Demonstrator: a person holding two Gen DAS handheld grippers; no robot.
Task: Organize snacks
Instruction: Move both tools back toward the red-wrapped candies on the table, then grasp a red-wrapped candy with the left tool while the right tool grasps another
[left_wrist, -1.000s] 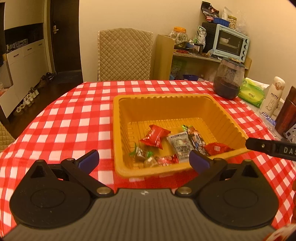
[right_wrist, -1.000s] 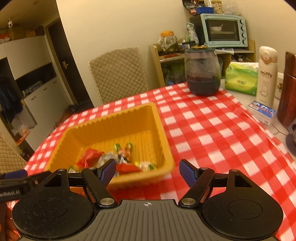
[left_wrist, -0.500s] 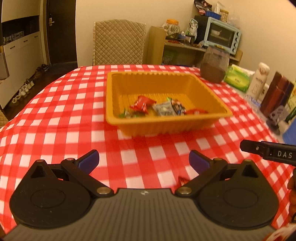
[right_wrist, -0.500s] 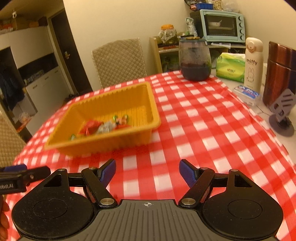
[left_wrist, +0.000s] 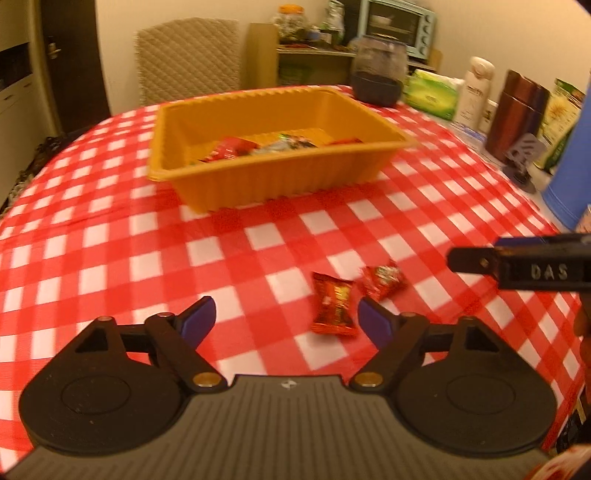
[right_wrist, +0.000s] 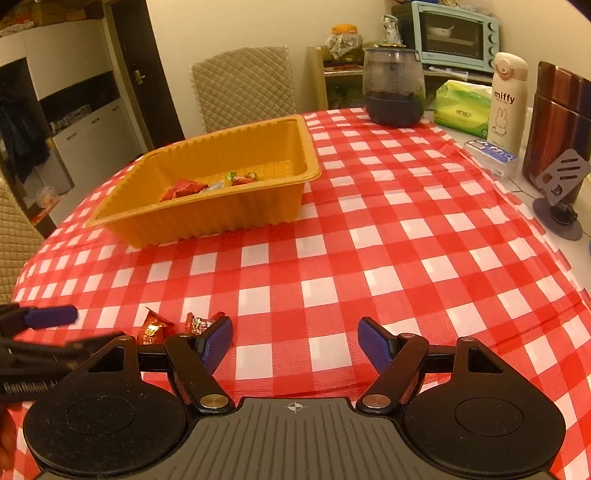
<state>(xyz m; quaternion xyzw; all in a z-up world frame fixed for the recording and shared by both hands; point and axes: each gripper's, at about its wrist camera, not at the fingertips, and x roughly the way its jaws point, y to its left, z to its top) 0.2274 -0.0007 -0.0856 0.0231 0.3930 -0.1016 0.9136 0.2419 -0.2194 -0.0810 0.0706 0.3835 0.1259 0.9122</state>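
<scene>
An orange tray (left_wrist: 280, 173) (right_wrist: 207, 218) holding several wrapped snacks (left_wrist: 236, 147) sits mid-table on the red checked cloth. Two red wrapped candies lie loose on the cloth near me: one (left_wrist: 332, 304) just ahead of my left gripper's right finger, the other (left_wrist: 382, 280) beside it to the right. They also show in the right wrist view, one (right_wrist: 153, 326) and the other (right_wrist: 201, 323), left of my right gripper. My left gripper (left_wrist: 286, 321) is open and empty. My right gripper (right_wrist: 295, 341) is open and empty; it also shows at the right edge of the left wrist view (left_wrist: 517, 266).
A dark glass jar (right_wrist: 393, 90), green tissue pack (right_wrist: 461, 107), white Miffy bottle (right_wrist: 504, 98), brown canister (right_wrist: 557, 122) and grey phone stand (right_wrist: 559, 192) line the table's right side. A blue container (left_wrist: 572, 162) stands at the right. A quilted chair (right_wrist: 243, 86) stands behind the table.
Both grippers have pulled back from the tray toward the table's near edge and dropped lower. The two loose candies have come into view ahead of them.
</scene>
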